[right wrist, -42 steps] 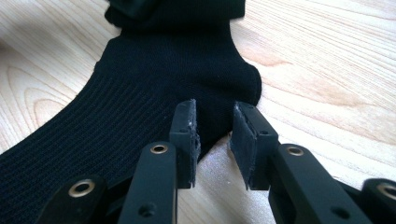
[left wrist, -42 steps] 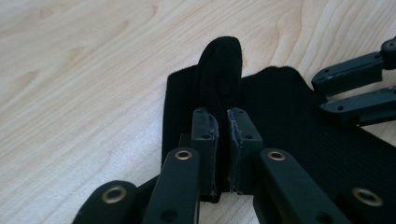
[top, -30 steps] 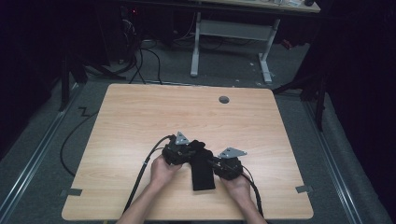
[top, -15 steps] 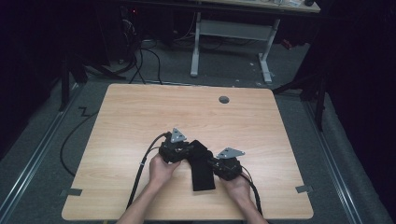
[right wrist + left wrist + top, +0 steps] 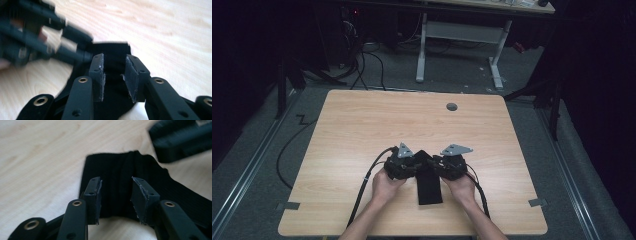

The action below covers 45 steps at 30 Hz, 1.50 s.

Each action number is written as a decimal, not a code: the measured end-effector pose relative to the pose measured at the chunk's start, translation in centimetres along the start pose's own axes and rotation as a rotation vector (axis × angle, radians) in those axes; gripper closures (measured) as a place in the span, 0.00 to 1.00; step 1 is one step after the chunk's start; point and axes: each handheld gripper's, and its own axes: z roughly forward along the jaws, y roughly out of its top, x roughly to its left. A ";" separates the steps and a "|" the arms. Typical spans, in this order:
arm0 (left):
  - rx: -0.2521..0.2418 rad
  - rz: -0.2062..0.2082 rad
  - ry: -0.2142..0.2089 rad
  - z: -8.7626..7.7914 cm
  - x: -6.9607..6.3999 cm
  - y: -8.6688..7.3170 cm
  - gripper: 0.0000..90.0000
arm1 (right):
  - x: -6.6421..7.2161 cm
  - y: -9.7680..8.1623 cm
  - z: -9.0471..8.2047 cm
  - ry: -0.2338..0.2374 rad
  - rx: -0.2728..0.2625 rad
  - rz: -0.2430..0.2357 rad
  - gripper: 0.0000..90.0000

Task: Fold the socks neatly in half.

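Both my tongs, left tongs [image 5: 412, 167] and right tongs [image 5: 438, 167], have just spread, pinching nothing; they hide the 12 o'clock end of the black ribbed fabric strip [image 5: 430, 186] on the pale wooden table [image 5: 362, 125].

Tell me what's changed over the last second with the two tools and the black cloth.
Both tools' jaws have just been opening: the left tool and right tool now stand open over the black cloth, pads off it, so both seem to have let go. In the high view the cloth's far end, bunched up half a second ago, has dropped lower. The hands stay close together; the table is unchanged.
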 end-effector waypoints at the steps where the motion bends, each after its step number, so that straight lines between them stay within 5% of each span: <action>1: 0.005 0.000 -0.003 0.1 -0.1 -0.2 0.68 | 0.2 0.4 0.3 -0.005 -0.002 0.000 0.77; 10: -0.016 -0.043 -0.035 0.0 0.3 -1.1 0.79 | 0.0 0.6 3.0 -0.002 0.059 0.014 0.85; 15: -0.036 -0.081 -0.033 -0.3 0.7 -1.0 0.84 | -0.3 -0.7 2.3 -0.001 0.069 0.004 0.92; 18: -0.003 -0.073 -0.027 0.1 0.8 -1.2 0.90 | -0.2 -1.4 2.4 0.002 0.087 -0.004 0.92; 27: -0.005 -0.085 -0.038 0.2 1.1 -1.3 0.91 | -0.3 -1.9 2.6 -0.005 0.088 -0.020 0.89; 34: -0.017 -0.119 -0.012 -0.3 1.6 -1.1 0.82 | -0.3 -1.5 2.0 -0.011 0.063 -0.007 0.81; 42: -0.061 -0.149 0.041 -0.7 2.4 0.3 0.58 | 0.1 -1.4 0.4 -0.008 0.031 -0.016 0.86; 45: -0.039 -0.163 0.062 -0.4 3.0 0.9 0.54 | 0.3 -1.5 0.0 -0.003 0.025 -0.029 0.87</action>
